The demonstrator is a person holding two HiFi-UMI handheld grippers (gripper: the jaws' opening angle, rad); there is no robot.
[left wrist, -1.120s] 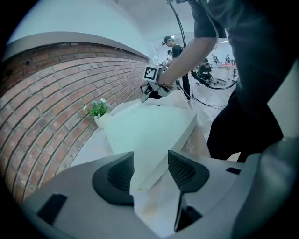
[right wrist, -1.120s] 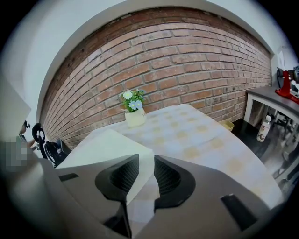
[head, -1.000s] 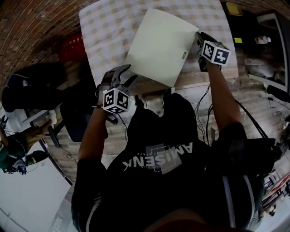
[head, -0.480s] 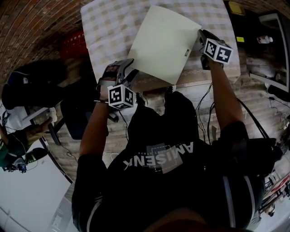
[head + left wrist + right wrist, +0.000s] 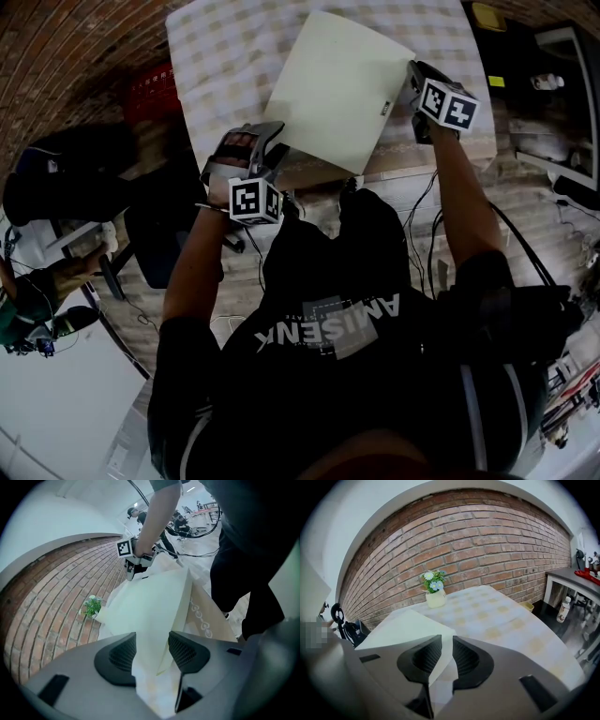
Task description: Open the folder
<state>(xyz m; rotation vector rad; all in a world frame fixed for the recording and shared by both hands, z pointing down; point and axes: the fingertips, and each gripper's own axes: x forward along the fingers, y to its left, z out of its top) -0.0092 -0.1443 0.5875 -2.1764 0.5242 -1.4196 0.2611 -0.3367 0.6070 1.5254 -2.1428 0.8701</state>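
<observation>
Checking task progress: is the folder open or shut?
Shut. In the head view the folder lies on the table as one flat cream panel, with no cover raised.

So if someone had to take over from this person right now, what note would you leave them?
Right gripper: shut on the right-hand corner of the pale cream flat folder.
Left gripper: open, with its jaws either side of the folder's near corner, not pinching it.
Folder: on the checked tablecloth, its near corner past the table's near edge.
Done: folder steadied on the right.
Left: the folder does not look open yet; probably close on the cover alone and lift it.
</observation>
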